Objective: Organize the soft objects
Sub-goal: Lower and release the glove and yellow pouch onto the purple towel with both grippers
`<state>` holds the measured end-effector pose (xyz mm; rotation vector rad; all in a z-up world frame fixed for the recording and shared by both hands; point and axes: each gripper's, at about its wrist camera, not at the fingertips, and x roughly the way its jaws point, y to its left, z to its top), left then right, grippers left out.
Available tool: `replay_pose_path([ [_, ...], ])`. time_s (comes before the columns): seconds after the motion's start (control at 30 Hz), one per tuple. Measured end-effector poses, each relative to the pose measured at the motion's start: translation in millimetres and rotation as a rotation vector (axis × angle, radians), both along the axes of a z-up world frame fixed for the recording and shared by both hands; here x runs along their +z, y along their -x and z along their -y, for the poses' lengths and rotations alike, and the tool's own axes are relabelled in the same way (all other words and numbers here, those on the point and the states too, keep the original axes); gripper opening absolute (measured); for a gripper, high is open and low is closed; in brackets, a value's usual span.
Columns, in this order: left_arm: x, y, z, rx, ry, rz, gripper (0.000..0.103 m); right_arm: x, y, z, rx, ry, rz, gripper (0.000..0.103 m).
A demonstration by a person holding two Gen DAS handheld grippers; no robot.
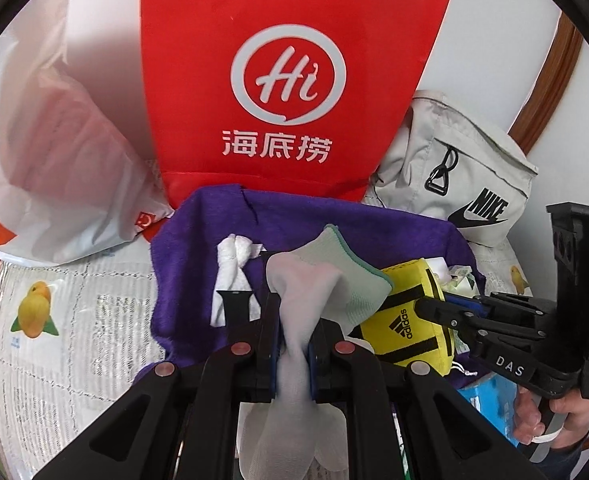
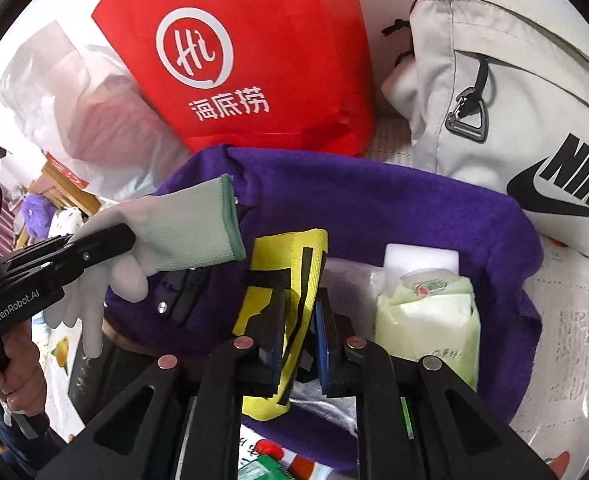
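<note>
A white glove (image 1: 294,312) is clamped at mid-length in the jaws of the left gripper (image 1: 294,356), held above a purple cloth (image 2: 374,208) spread over the bench, its fingers hanging loose. A yellow pouch (image 2: 290,320) stands between the jaws of the right gripper (image 2: 299,354); whether the pads press on it or have slackened cannot be told from this view, though the gap looks narrow.

Trouble is likeliest at the pouch: a loosened grip could let it slide back onto the cloth. The dangling glove fingers could be snagged on the right gripper or dragged across the pack of tissues (image 2: 430,320) lying toward the cloth's right edge.

"Hi" and "海底捞" are printed on the red bag (image 1: 286,60) at the far edge, "NIKE" on the grey bag (image 2: 514,92) at the far right corner, "adidas" on the pouch. "DAS" is read on the right gripper, "GenRobot.AI" on the left.
</note>
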<state>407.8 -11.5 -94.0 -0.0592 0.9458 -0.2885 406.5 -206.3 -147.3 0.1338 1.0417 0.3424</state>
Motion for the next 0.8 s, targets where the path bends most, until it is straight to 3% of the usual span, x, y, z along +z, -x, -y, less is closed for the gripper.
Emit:
replay_pose_path([
  [0.07,-4,-4,3,-0.004,0.007,-0.014,0.011,0,2,1,0.006,0.012,0.005,0.023],
  [0.13,-8,-7,4,0.001,0.000,-0.022,0.011,2,4,3,-0.003,0.042,0.020,0.038],
  [0.23,-13,-13,6,0.009,-0.001,-0.039,0.011,7,9,9,-0.015,0.053,0.046,0.048],
  [0.7,-32,-26,18,0.011,-0.051,-0.080,0.011,30,54,36,-0.051,-0.001,0.078,0.050],
  [0.8,-33,-28,17,0.018,-0.044,-0.085,0.017,34,65,37,-0.052,0.003,0.087,0.050],
])
